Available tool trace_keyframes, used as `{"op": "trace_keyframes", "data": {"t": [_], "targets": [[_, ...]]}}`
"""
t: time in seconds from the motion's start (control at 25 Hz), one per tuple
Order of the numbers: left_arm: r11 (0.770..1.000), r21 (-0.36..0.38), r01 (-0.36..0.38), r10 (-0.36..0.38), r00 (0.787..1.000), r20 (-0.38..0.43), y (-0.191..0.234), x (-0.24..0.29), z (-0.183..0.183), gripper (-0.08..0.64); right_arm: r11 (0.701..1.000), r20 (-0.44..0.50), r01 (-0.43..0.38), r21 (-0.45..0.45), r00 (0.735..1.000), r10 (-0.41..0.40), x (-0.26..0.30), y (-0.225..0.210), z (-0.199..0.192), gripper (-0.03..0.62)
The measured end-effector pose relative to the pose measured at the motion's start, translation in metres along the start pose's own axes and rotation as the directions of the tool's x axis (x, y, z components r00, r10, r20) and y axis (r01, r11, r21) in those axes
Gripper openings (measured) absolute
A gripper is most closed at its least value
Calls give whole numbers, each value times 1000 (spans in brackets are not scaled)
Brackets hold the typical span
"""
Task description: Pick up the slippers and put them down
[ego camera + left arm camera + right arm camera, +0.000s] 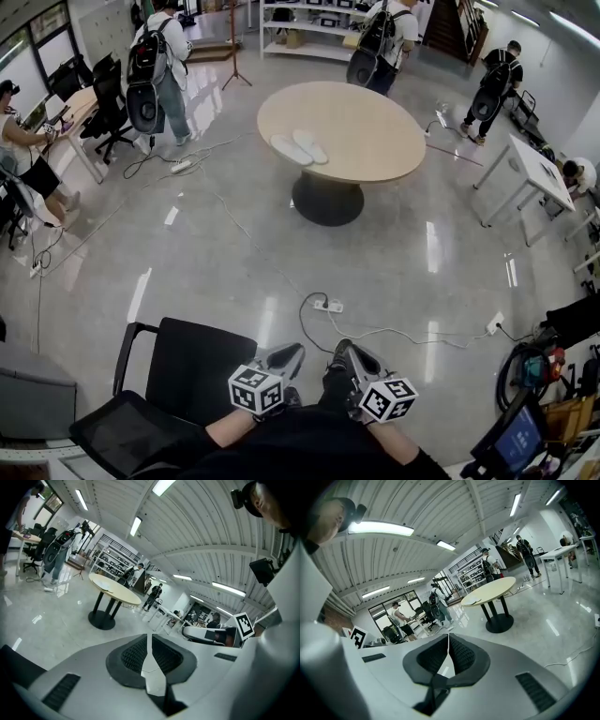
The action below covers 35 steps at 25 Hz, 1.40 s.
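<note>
On the round table (375, 131), pale slippers (300, 147)

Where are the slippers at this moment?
In the head view the slippers lie side by side on the round table, toward its left edge, far across the floor.

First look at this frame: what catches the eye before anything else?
A pale pair of slippers lies side by side on the round table in the middle of the room, across open floor from the person. At the bottom edge, the left gripper and right gripper sit close together, both shut and empty, beside a black chair.
</note>
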<state>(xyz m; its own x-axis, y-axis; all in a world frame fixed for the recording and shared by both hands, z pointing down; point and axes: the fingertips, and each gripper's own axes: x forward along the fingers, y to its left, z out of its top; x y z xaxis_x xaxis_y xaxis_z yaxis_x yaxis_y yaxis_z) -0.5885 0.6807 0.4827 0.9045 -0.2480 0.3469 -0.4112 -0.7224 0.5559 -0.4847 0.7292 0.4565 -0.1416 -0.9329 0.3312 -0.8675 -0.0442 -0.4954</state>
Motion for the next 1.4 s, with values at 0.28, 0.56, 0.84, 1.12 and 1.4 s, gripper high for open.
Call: {"op": "trace_keyframes", "data": {"t": [0.28, 0.56, 0.84, 1.12, 1.4], "targets": [[998, 17, -62, 61, 997, 49, 28, 48, 42, 25, 995, -2, -93, -29, 996, 93, 60, -30, 40, 15], [995, 40, -95, 93, 995, 47, 40, 139, 105, 25, 993, 10, -118, 9, 993, 118, 112, -102, 114, 15], [995, 42, -94, 91, 993, 75, 32, 230, 160, 25, 992, 26, -123, 7, 992, 123, 142, -177, 184, 15], [992, -6, -129, 129, 985, 111, 44, 274, 194, 25, 989, 11, -147, 14, 989, 147, 175, -216, 221, 15], [987, -53, -155, 159, 983, 95, 84, 291, 214, 25, 989, -27, -139, 56, 990, 141, 224, -228, 229, 15]]}}
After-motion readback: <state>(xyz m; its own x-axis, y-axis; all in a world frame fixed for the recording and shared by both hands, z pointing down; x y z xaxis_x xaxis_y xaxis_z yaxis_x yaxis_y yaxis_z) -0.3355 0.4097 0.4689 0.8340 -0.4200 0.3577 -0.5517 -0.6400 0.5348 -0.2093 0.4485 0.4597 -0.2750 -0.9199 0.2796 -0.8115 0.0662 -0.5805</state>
